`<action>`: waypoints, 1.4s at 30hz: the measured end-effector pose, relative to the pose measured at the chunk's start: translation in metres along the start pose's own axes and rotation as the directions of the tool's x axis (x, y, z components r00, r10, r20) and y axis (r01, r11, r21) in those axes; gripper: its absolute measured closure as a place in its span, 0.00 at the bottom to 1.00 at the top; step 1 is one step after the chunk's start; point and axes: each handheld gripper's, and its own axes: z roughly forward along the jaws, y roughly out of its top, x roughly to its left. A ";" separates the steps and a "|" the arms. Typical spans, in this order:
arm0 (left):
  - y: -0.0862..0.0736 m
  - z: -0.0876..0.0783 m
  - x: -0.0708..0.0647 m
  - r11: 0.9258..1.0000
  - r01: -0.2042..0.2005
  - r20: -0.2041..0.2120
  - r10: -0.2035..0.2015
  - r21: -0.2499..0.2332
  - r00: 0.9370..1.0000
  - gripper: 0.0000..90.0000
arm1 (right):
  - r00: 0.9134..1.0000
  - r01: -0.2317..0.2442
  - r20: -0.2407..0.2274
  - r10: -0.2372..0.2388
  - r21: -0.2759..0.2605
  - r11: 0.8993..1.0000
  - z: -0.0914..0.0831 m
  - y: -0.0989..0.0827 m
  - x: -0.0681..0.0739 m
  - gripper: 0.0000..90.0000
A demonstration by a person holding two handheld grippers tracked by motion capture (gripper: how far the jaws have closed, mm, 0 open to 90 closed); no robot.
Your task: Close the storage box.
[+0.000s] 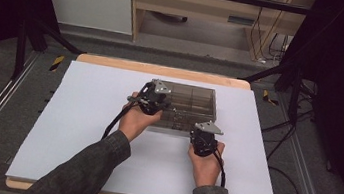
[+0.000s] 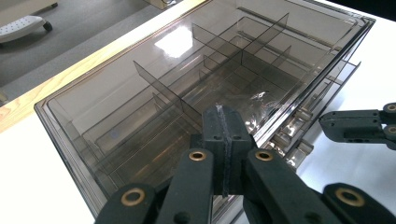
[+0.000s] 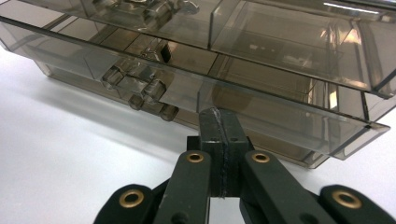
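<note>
Both tongs pressed together: left tongs [image 2: 223, 116] atop the smoky transparent plastic compartment box [image 1: 186, 106], right tongs [image 3: 219, 122] at its six-o'clock edge (lid shut).

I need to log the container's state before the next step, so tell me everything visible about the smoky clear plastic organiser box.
The smoky clear plastic organiser box is a flat rectangular case lying on the white sheet covering the table. Thin dividers split its inside into compartments that look empty. Its lid sits down over the base, with moulded latches along the near front edge. The shut left gripper rests over the lid; the shut right gripper is at the front edge.
</note>
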 end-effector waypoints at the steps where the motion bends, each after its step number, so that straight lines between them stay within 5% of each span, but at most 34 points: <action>1: 0.000 0.000 0.000 1.000 -0.001 0.000 0.001 0.001 1.000 1.00 | 1.000 -0.001 0.004 0.001 -0.001 1.000 0.001 0.000 0.000 1.00; 23: 0.000 -0.002 0.000 1.000 0.002 0.003 -0.002 -0.009 1.000 1.00 | 0.999 -0.031 0.008 0.031 -0.027 0.999 0.006 0.007 -0.004 1.00; 32: -0.005 -0.037 0.011 0.998 -0.019 -0.022 0.017 -0.066 1.000 1.00 | 0.998 -0.058 0.014 0.059 -0.077 0.995 -0.023 0.000 -0.011 1.00; 41: -0.046 -0.071 0.029 0.996 -0.010 -0.031 0.007 -0.094 0.999 0.96 | 0.996 -0.073 0.044 0.076 -0.078 0.994 -0.048 -0.017 -0.041 1.00; 42: -0.051 -0.073 0.031 0.996 -0.012 -0.038 0.008 -0.093 0.999 0.94 | 0.996 -0.075 0.039 0.078 -0.071 0.995 -0.048 -0.019 -0.044 0.93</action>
